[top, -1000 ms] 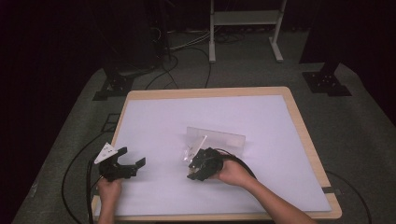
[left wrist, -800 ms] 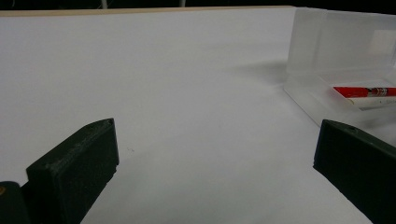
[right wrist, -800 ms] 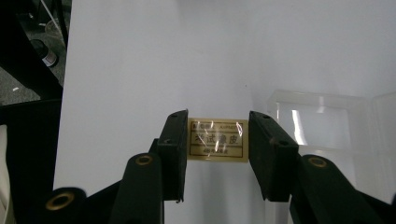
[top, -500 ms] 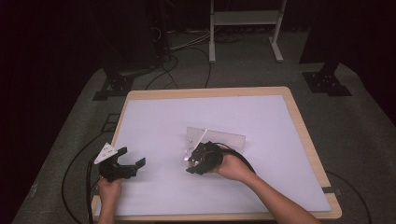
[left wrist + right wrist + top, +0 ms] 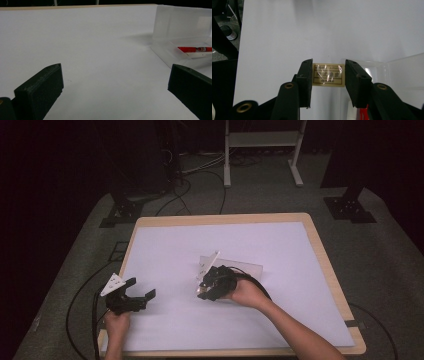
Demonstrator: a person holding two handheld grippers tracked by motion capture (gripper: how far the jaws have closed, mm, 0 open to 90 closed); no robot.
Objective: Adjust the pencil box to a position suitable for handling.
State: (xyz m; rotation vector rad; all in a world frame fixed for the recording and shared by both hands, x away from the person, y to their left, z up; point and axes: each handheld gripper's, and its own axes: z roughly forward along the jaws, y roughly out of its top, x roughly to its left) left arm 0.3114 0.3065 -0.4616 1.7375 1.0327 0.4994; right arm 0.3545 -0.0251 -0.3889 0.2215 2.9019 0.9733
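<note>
The right gripper (image 5: 328,75) pinches a small wrapped eraser (image 5: 328,74) (gold label); the left gripper (image 5: 112,85) gapes wide, empty.

From my seat the white table sheet (image 5: 280,245) glows under overhead light while the surrounding floor sinks into near black, the high view looks soft and grainy, glare streaks the wrapped eraser (image 5: 328,74), and the near jaws blur at both gripper views' lower edges.
</note>
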